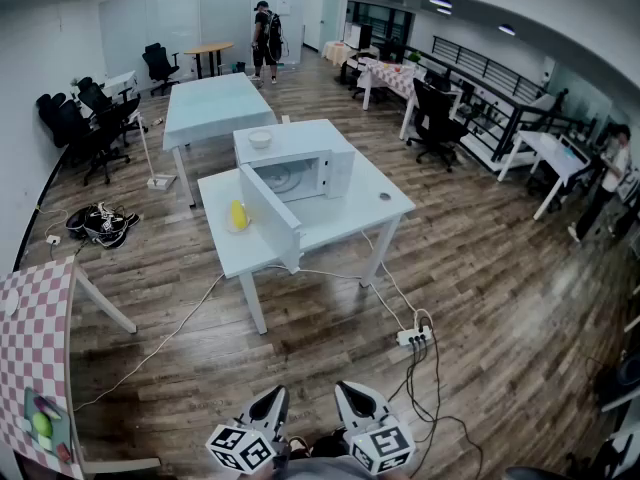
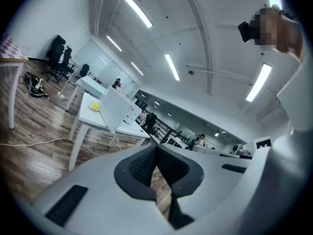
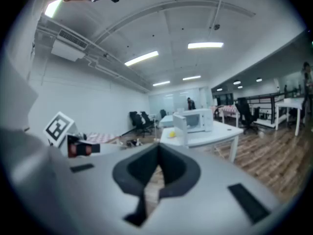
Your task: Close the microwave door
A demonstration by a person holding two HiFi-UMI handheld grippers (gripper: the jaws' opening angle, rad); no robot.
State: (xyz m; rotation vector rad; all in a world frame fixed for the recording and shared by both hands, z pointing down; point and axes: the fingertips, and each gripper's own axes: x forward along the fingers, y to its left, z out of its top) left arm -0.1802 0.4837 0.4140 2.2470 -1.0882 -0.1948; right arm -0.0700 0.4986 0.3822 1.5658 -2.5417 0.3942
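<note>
The white microwave [image 1: 305, 166] stands on a white table [image 1: 385, 208] several steps ahead of me. Its door [image 1: 268, 218] hangs wide open, swung out toward me on the left side. Beside the door, a yellow object [image 1: 238, 214] lies on a plate. A small bowl [image 1: 260, 138] rests on top of the microwave. My left gripper [image 1: 268, 404] and right gripper [image 1: 357, 402] are held low at the bottom of the head view, far from the table, both shut and empty. The left gripper view shows the door [image 2: 115, 109] beyond the left gripper [image 2: 156, 148]. The right gripper view shows the microwave [image 3: 198, 120] beyond the right gripper [image 3: 159, 148].
A power strip [image 1: 413, 337] with cables lies on the wood floor right of the table. A checkered table [image 1: 35, 328] stands at my near left. Another white table [image 1: 213, 103], office chairs [image 1: 90, 118] and a bag [image 1: 100, 224] are further back. One person [image 1: 265, 36] stands far off.
</note>
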